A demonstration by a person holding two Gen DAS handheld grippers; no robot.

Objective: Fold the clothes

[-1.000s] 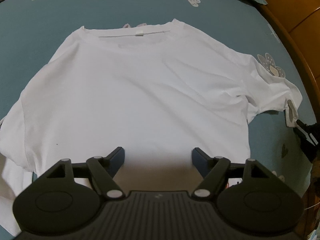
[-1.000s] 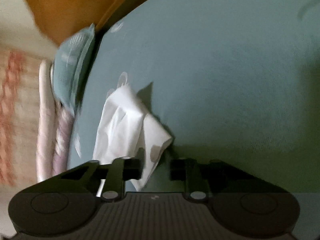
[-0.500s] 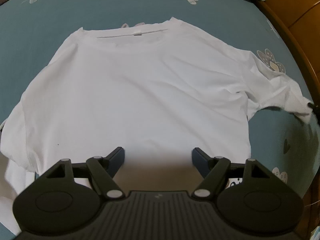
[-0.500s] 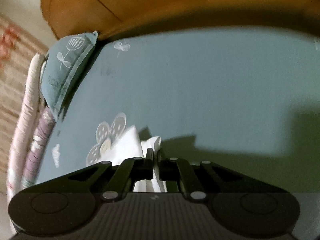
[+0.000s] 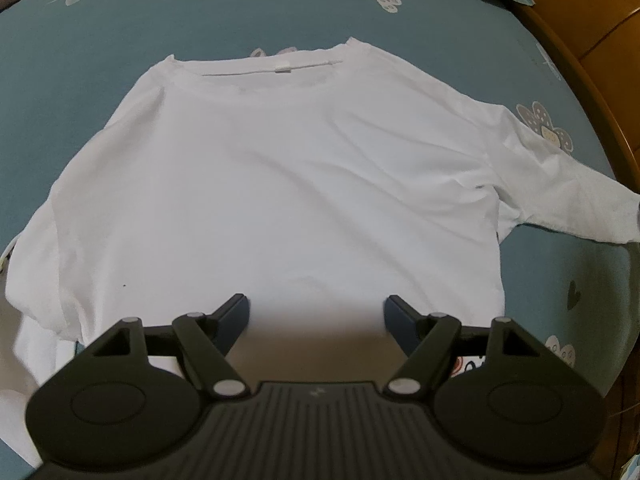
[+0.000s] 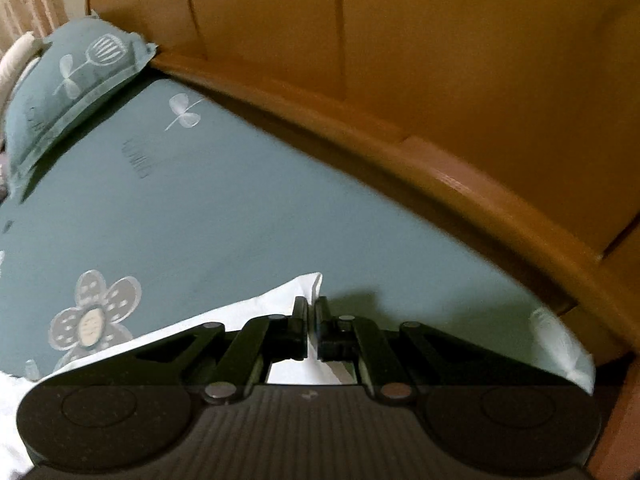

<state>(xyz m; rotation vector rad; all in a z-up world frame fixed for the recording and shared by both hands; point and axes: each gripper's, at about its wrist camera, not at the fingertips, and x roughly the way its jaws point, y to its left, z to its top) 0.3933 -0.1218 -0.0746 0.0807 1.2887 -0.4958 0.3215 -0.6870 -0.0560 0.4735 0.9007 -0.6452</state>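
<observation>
The right gripper (image 6: 311, 312) is clamped on the cuff of the white T-shirt's (image 5: 280, 184) right sleeve (image 6: 288, 296), drawing it out toward the bed's right edge, near the wooden bed frame (image 6: 460, 188). The left gripper (image 5: 316, 312) hovers with its jaws spread wide and holding nothing, above the shirt's hem at the near edge of the bed. The shirt lies flat, collar (image 5: 272, 70) toward the far edge, on the teal bedsheet (image 5: 200, 12). This looks like the spreading step before the 1st fold; next, I judge, the sleeve must be carried inward over the body while the left gripper pins or takes the hem. A pillow (image 6: 68, 80) sits at the far right corner, well apart; nothing blocks the fold.
</observation>
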